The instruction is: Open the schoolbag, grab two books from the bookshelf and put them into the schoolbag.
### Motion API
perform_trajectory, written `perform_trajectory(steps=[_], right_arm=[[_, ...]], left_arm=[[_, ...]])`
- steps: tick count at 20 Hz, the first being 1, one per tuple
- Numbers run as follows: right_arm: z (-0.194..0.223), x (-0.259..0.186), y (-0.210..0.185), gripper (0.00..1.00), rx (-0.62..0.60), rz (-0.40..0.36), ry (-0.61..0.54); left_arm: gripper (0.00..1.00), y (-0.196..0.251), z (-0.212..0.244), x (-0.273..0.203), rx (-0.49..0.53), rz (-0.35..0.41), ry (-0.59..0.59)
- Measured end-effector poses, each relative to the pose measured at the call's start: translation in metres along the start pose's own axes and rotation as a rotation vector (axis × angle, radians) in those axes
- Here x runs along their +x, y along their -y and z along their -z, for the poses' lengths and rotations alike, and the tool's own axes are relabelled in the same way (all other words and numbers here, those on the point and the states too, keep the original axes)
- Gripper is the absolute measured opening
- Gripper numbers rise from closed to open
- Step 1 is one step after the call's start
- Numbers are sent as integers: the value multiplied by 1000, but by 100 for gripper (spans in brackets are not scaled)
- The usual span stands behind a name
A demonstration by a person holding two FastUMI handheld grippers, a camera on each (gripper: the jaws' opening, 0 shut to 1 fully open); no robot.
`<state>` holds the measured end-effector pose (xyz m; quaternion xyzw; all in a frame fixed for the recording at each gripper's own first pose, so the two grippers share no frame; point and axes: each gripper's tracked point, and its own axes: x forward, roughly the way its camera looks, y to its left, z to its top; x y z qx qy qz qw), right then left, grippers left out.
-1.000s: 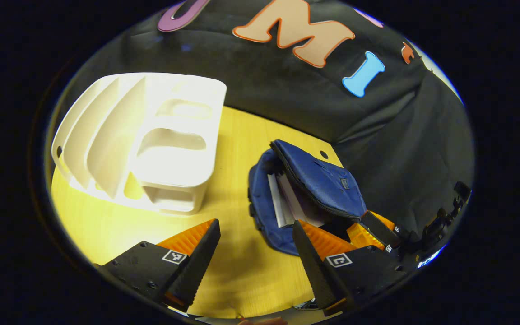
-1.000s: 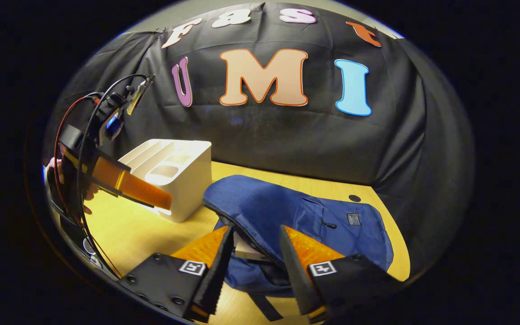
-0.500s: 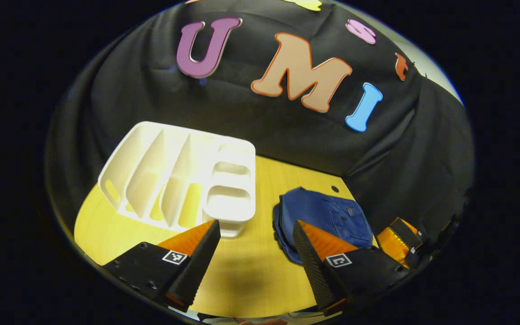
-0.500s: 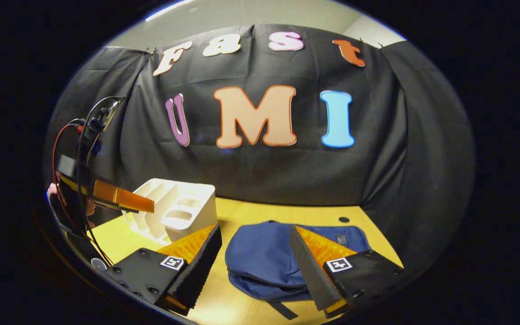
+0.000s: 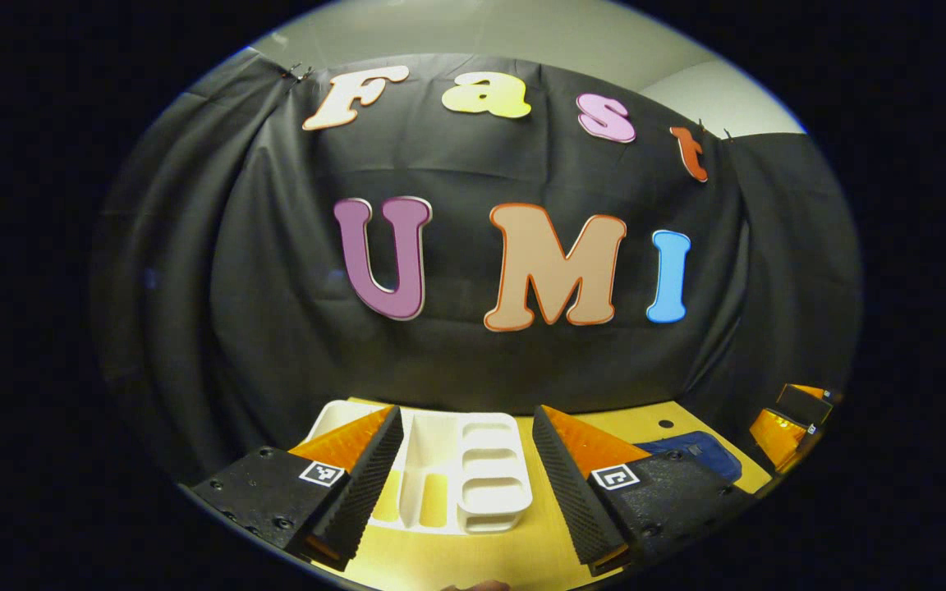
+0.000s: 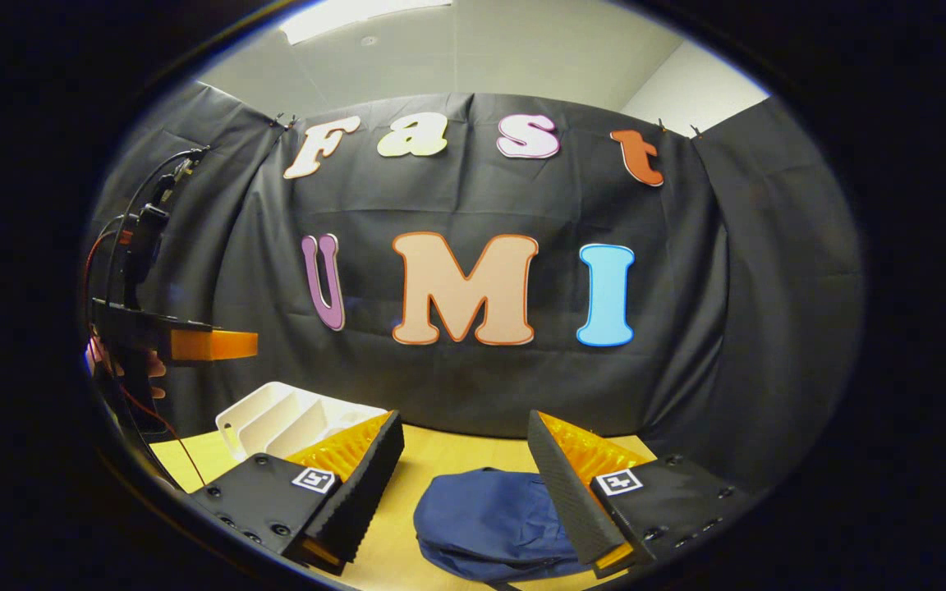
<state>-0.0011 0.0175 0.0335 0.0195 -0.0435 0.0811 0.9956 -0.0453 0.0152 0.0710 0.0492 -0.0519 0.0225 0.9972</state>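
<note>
Yellow table (image 6: 440, 460): schoolbag (image 6: 485, 525) at 6 o'clock, bookshelf (image 5: 473, 476) slots bare. Both grippers, left gripper (image 5: 466, 468) and right gripper (image 6: 465, 480), spread, holding nothing; withdraw level, clear of the bag.

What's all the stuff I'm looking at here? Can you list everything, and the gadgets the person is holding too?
Schoolbag: one, blue, lying on the table in front of the right gripper.
Bookshelf: one, white, with upright dividers and no books to be seen in its slots, on the table left of the schoolbag.
Table: one, light yellow wood, under both.
Booth wall: one, black cloth, behind the table.
Left gripper: one, jaws wide apart, nothing between them, raised and pointing over the bookshelf.
Right gripper: one, jaws wide apart, nothing between them, raised above the schoolbag.
Hand: one, at the left edge of the right gripper view, holding the left gripper.
</note>
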Motion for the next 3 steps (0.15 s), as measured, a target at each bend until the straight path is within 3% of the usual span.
perform_trajectory(steps=[3], right_arm=[[-10, 5, -20, 98, -16, -16, 19]], left_arm=[[93, -12, -8, -4, -3, -28, 49]])
